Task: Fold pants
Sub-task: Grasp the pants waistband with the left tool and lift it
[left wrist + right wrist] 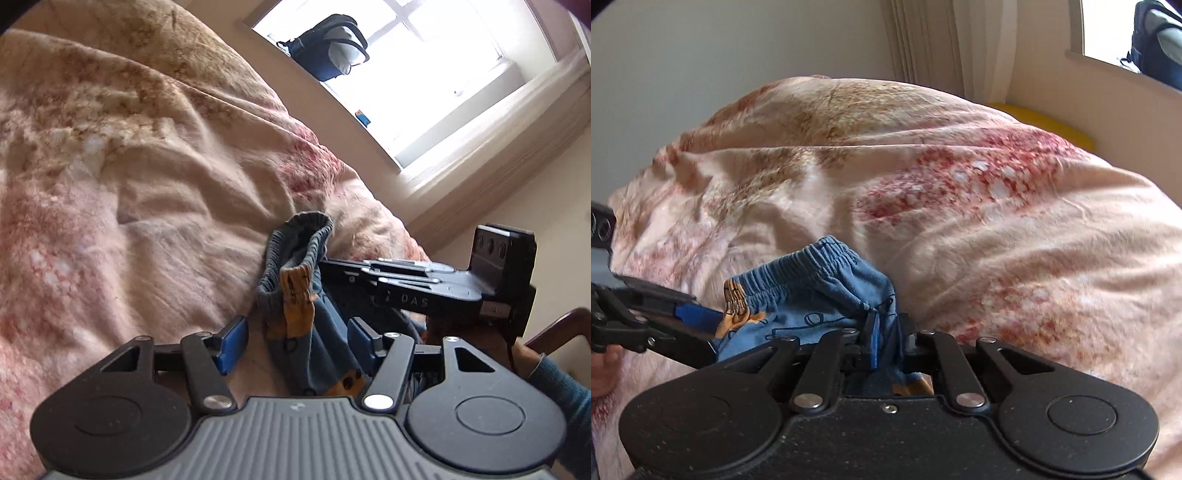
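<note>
Step in hand, as I judge it: lifting the pants (812, 291) by the waistband, no fold laid yet.

Right claw (886, 341) clamped on blue cloth just ahead of its fingers. Left claw (297, 345) spread wide, pants hanging between the pads, ungripped.

Next: left claw must close on the waistband, then spread flat.

Below: rumpled pink blanket (997, 229) on bed; window (424, 74) beyond.

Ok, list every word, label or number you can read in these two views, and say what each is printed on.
"DAS": on the black side of the right claw, seen from the left wrist view.
White sticker on that claw's body: too small to read.
Small blue and red item on the windowsill: too blurred to read.
Right wrist view: no text.
</note>
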